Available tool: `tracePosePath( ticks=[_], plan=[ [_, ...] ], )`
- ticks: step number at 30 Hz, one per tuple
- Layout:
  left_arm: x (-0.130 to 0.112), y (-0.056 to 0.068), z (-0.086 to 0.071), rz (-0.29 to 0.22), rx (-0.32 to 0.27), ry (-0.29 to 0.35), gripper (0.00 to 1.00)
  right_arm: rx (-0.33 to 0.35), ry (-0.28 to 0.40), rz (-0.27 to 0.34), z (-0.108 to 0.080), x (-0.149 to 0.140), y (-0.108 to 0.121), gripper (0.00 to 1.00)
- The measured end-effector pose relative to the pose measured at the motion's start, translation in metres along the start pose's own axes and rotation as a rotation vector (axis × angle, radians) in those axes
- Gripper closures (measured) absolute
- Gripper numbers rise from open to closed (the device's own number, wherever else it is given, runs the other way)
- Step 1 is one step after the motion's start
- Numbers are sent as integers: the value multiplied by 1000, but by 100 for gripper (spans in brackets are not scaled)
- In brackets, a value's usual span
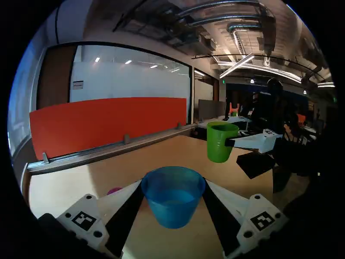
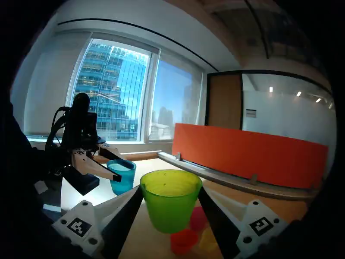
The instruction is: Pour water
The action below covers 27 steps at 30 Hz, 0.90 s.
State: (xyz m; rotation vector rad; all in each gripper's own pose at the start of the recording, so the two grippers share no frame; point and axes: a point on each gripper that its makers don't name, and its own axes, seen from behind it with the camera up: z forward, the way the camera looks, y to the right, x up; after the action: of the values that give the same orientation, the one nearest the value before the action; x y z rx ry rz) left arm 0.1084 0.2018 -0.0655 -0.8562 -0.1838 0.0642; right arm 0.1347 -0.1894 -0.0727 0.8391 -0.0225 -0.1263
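Blue see-through plastic: in the left gripper view, a smooth, tapered blue cup sits upright between the fingers of the left gripper. The jaws are part open and press on both its sides. Water fills its lower part. Farther off, the right gripper holds a green cup upright in the air, toward the far edge of the pale wooden desk. A matte orange panel runs behind the desk.

In the right gripper view, the glossy green cup is clamped between that gripper's part-open jaws and looks empty. Small red, pink and yellow cups sit on the desk below. The blue cup is near, not touching.

Pouring seems not yet begun. Next, the blue rim needs to come above the green mouth, then tilt slowly.
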Motion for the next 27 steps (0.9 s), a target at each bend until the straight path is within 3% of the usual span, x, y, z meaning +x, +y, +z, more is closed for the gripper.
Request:
tracePosePath(
  ticks=[15,27],
  plan=[
    [22,-1,4,39,18,73,11,14,-7,23,-4,-2,0,9],
    [48,-3,3,124,52,130,11,64,-14,41,1,-8,-14,9]
  ],
)
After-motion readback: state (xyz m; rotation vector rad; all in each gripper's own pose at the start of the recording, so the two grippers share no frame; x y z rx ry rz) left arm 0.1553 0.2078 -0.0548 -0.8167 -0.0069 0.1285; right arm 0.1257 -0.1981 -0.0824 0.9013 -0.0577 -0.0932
